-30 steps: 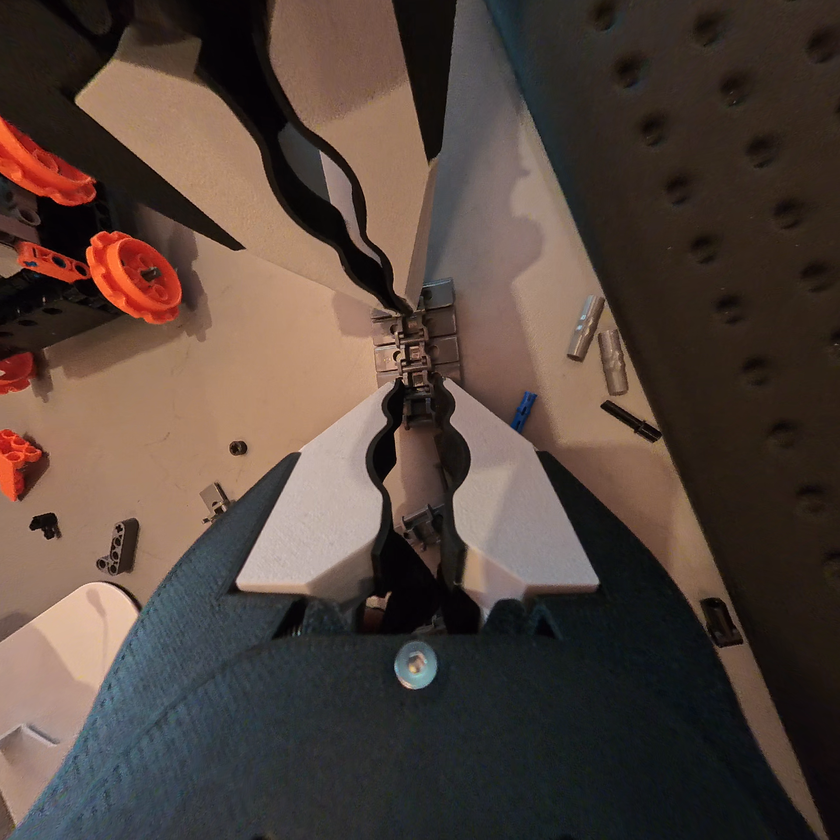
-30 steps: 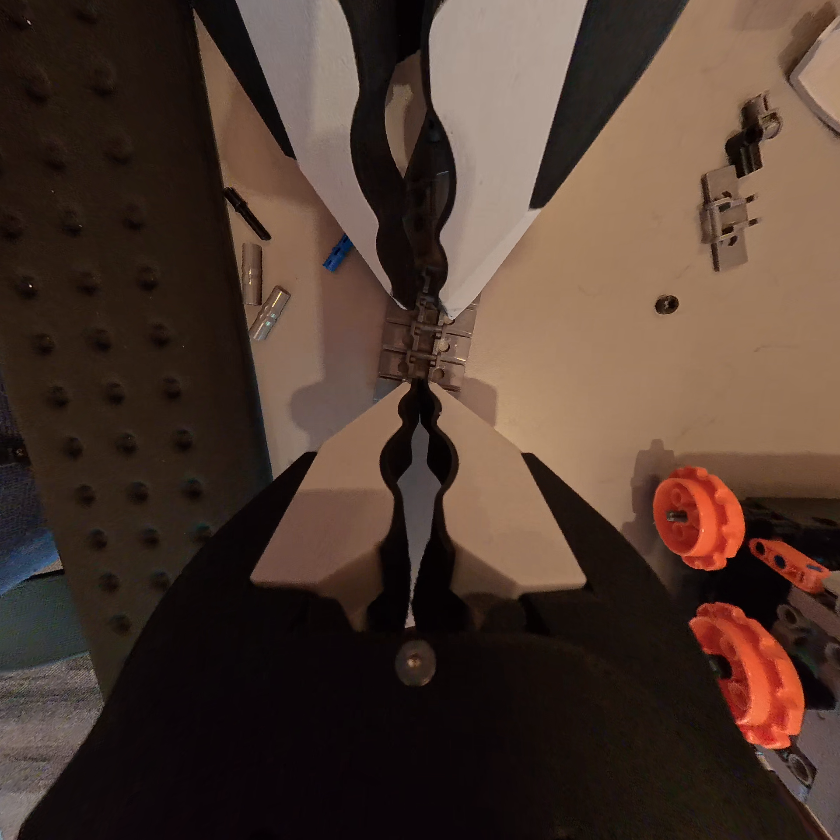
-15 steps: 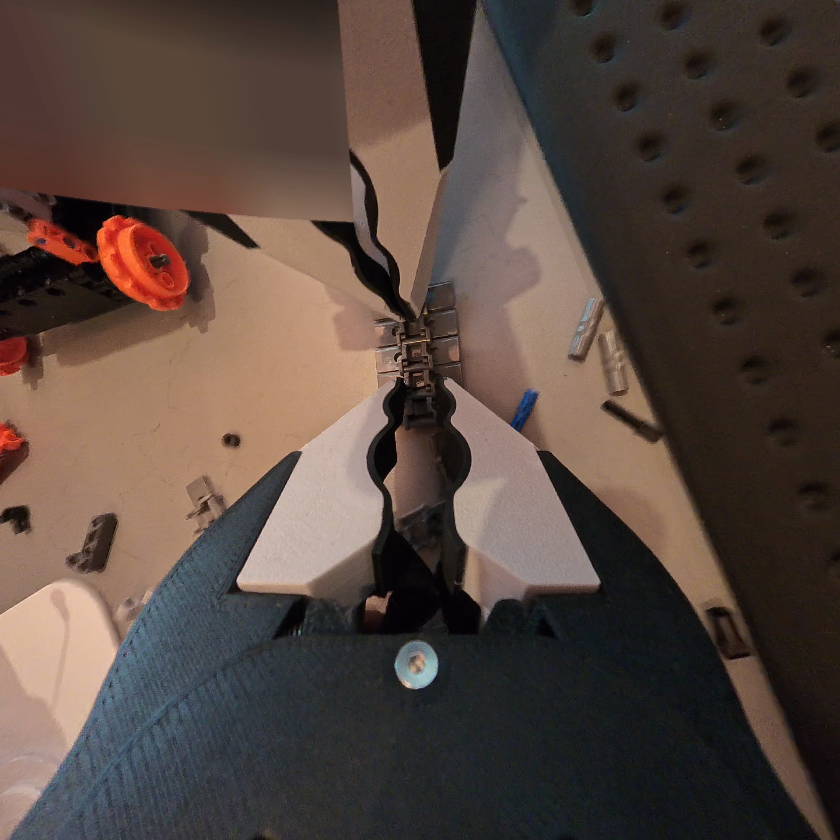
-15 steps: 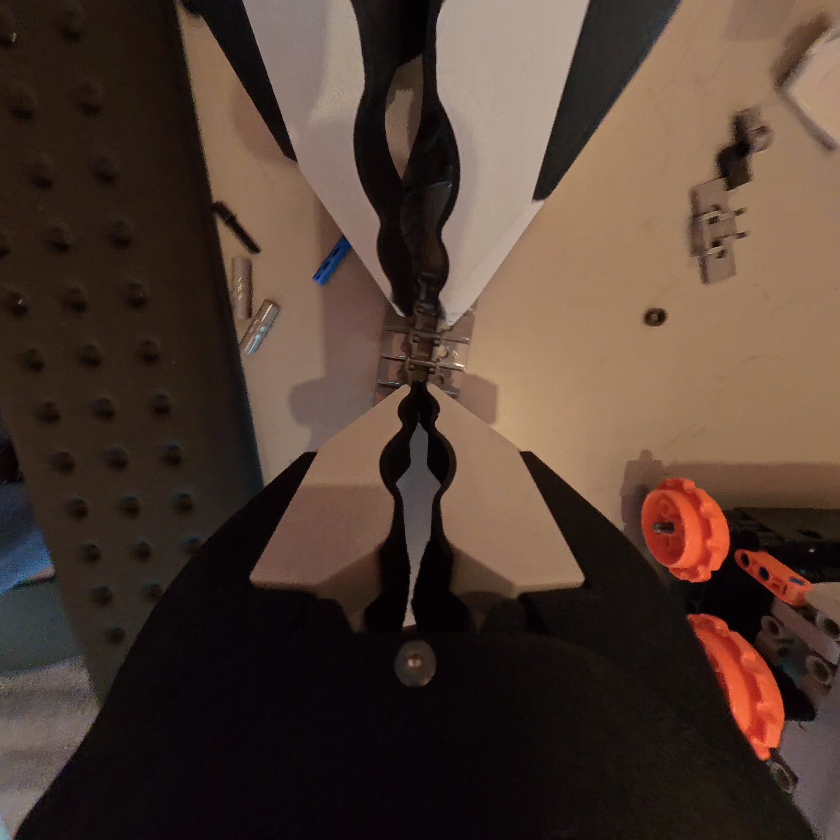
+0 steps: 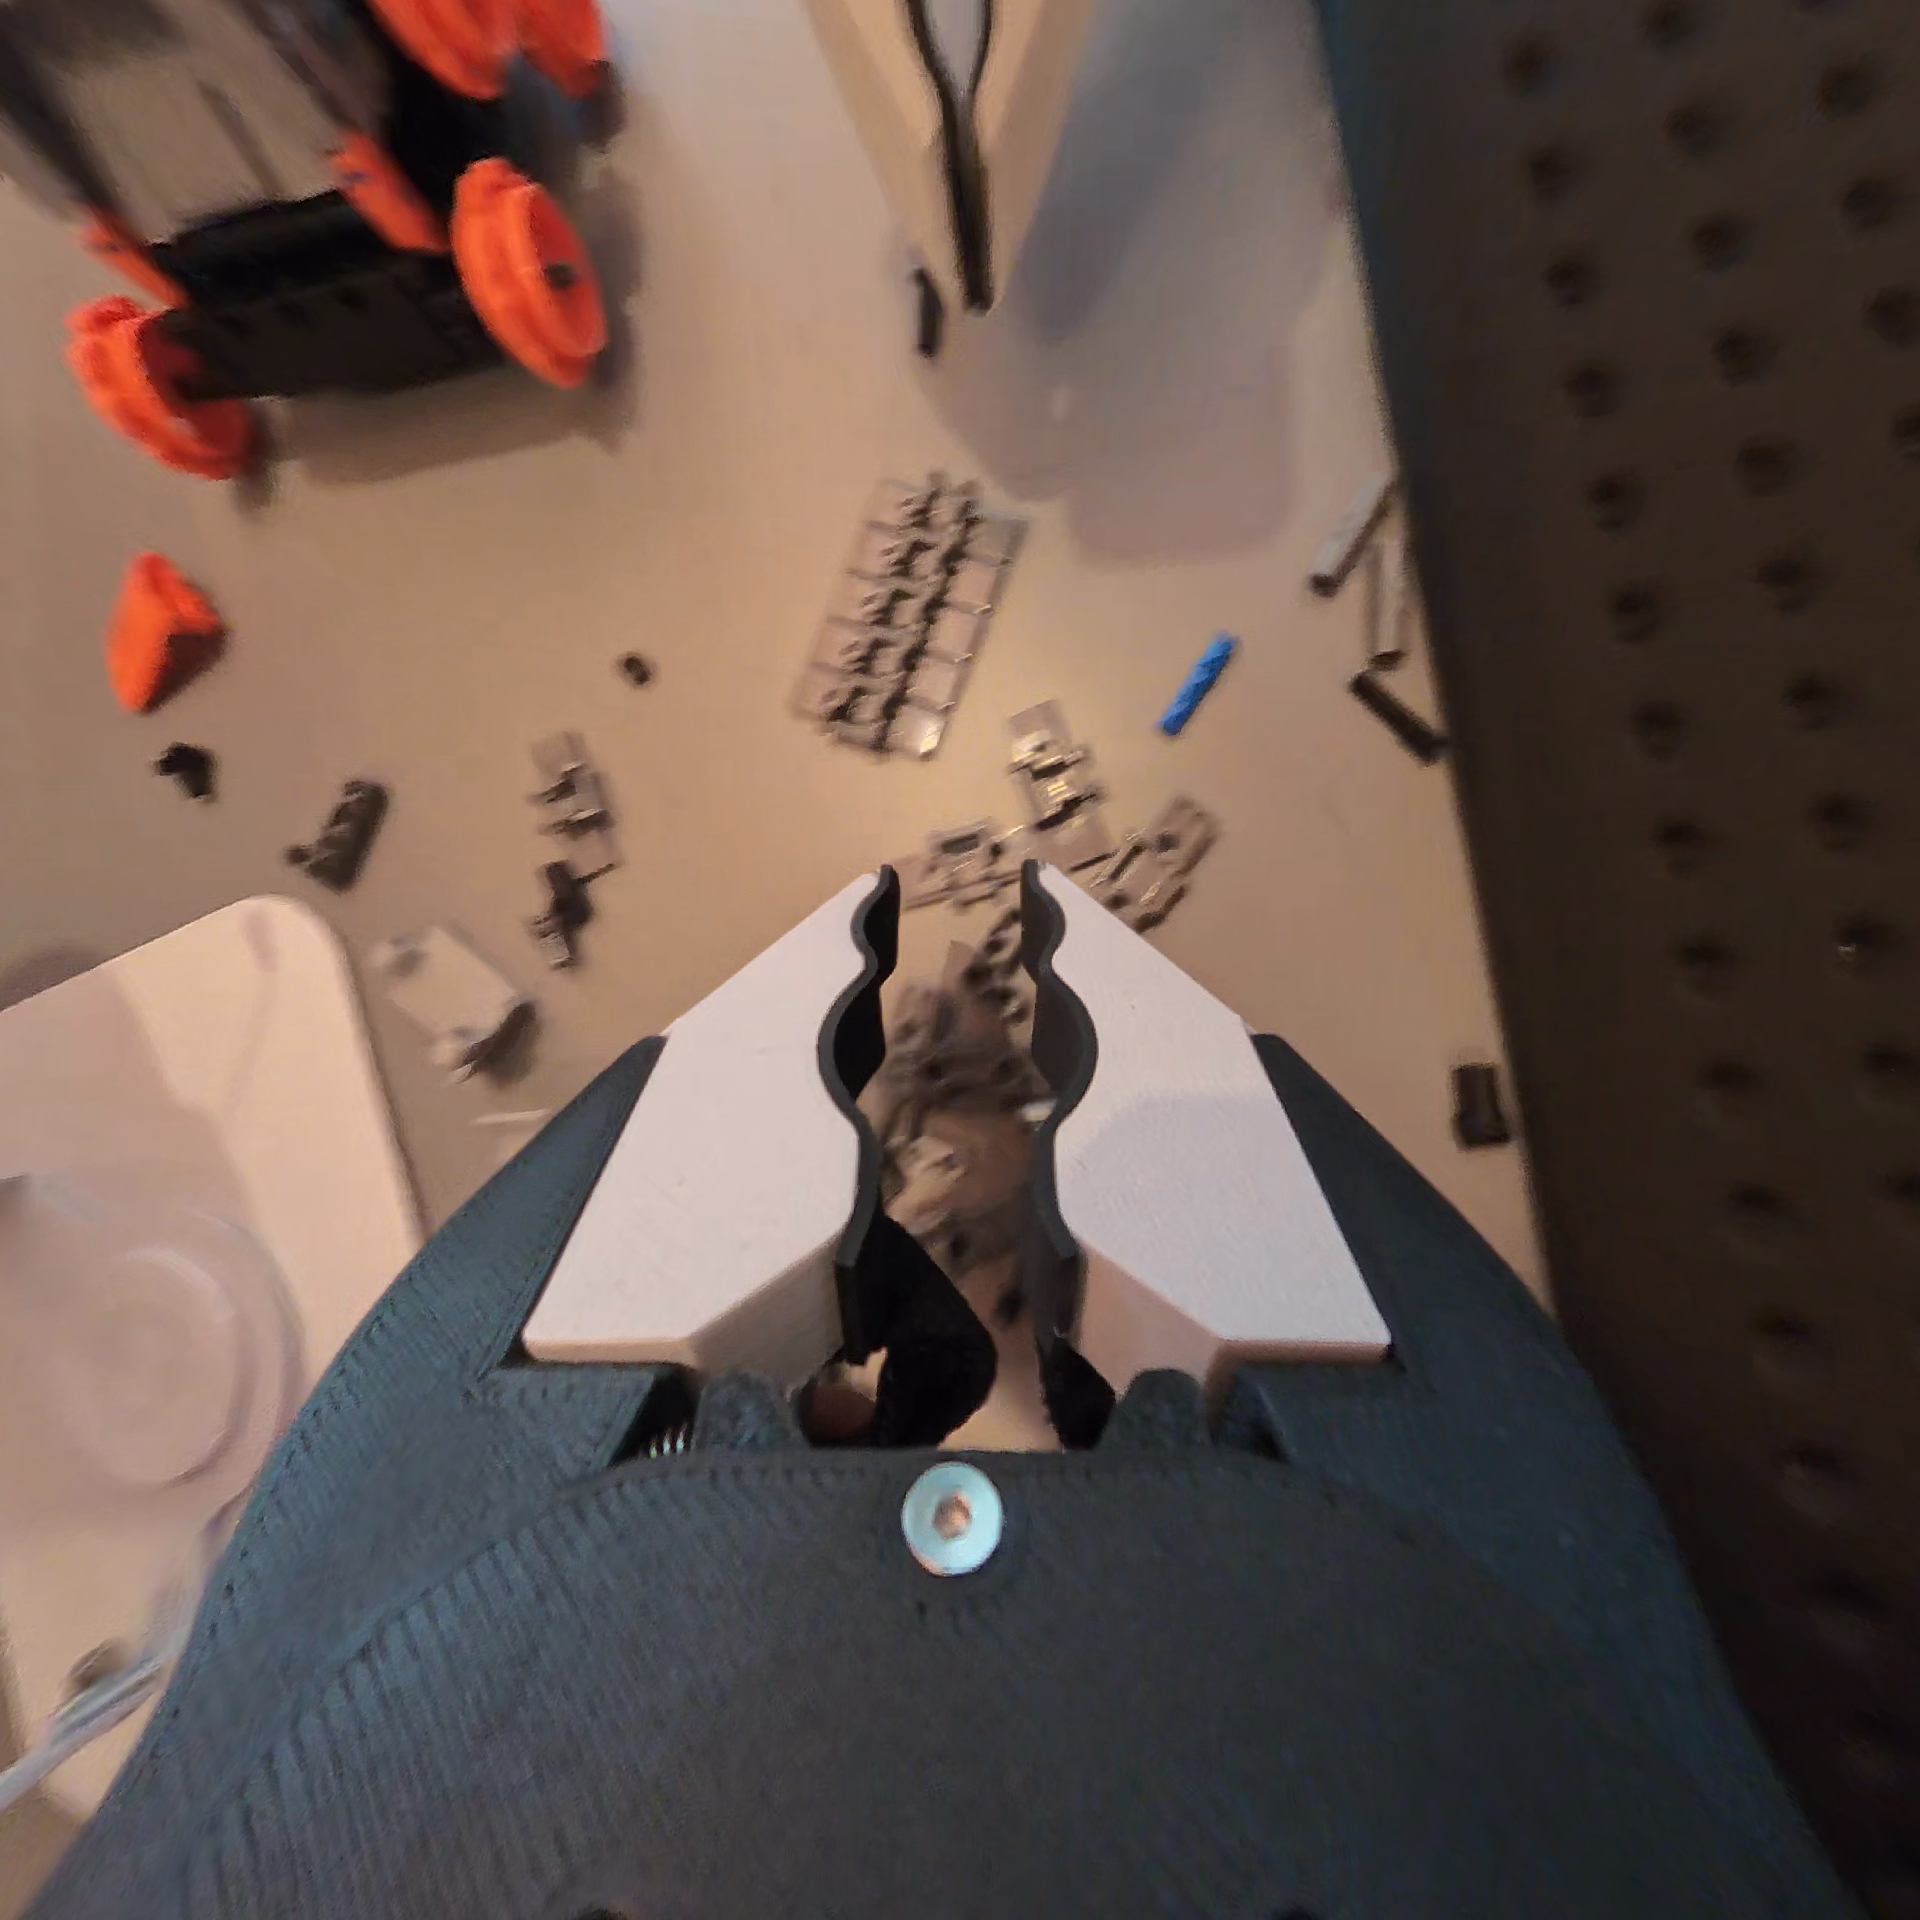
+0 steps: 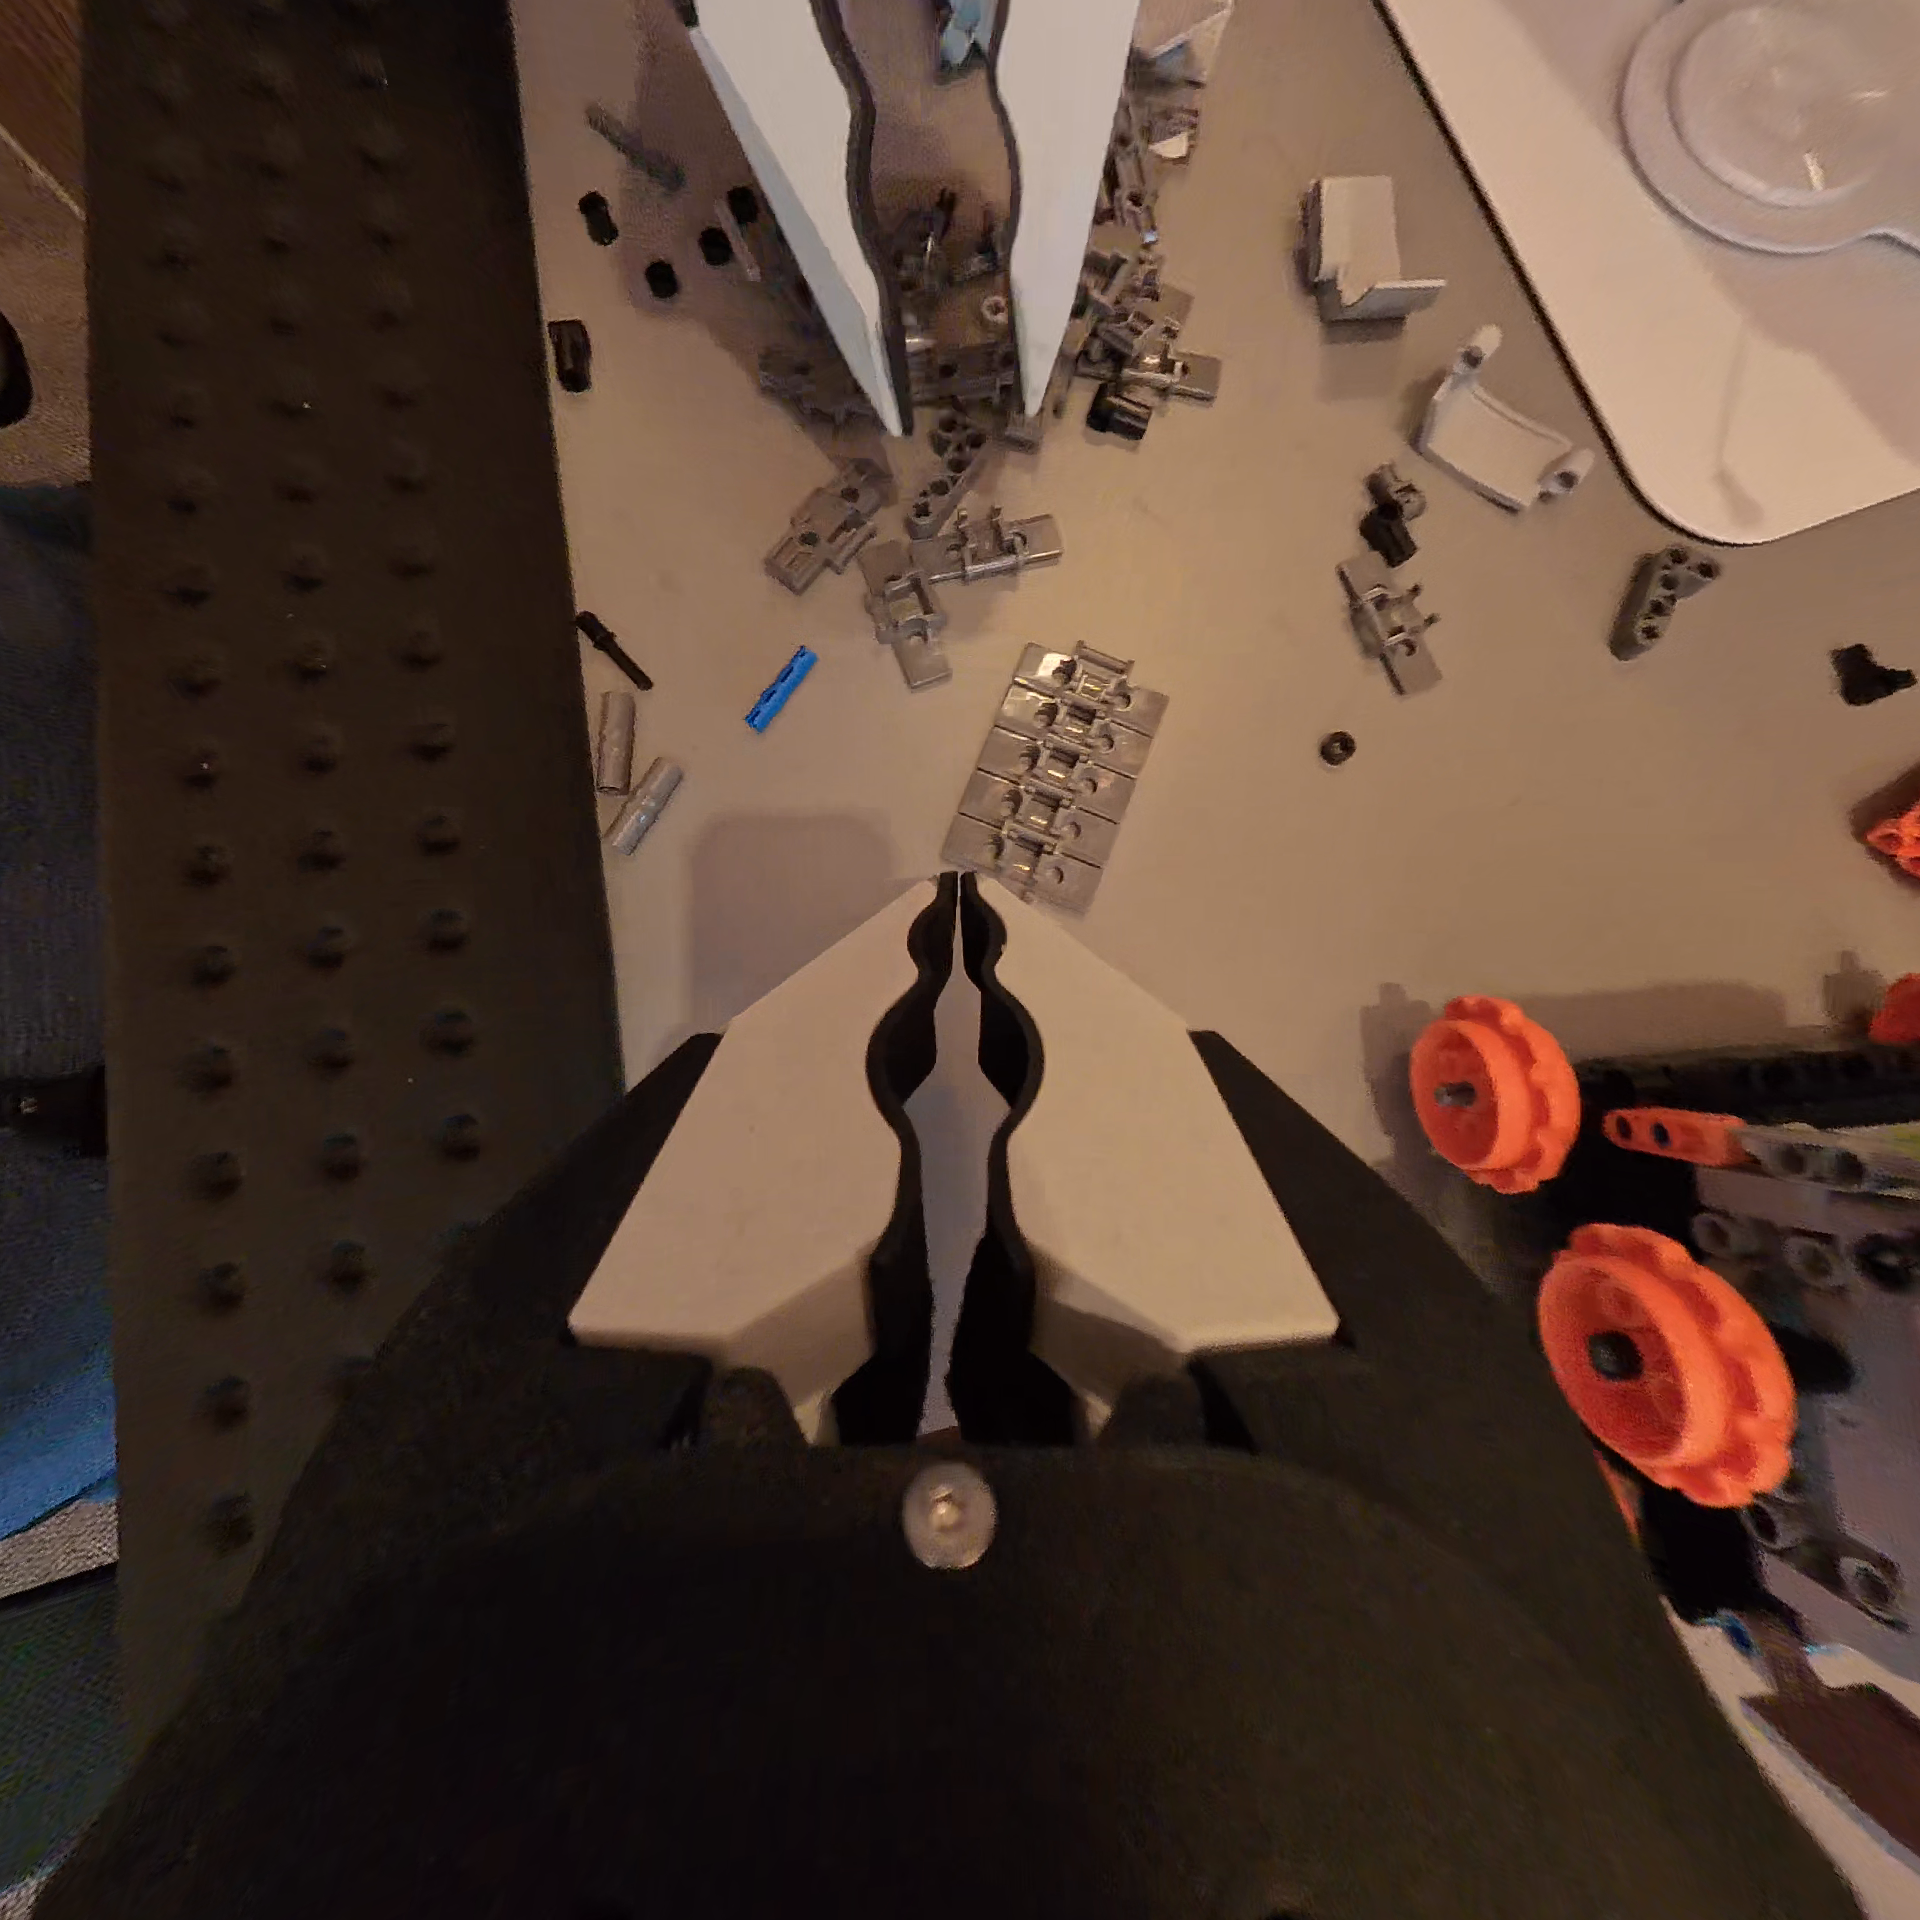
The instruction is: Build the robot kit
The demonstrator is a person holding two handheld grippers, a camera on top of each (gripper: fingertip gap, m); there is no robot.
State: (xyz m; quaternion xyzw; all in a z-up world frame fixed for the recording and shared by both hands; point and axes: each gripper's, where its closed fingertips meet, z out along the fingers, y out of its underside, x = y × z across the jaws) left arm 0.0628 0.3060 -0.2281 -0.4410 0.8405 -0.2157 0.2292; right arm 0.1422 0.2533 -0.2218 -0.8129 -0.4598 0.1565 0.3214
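Grey track strip loose on beige tabletop; left gripper parted, right gripper pinched empty.

Each hand-held gripper has two pale pointed fingers with wavy black pads — the left hand-held gripper has a ridged dark teal body, the right hand-held gripper a black one, each with one silver screw.
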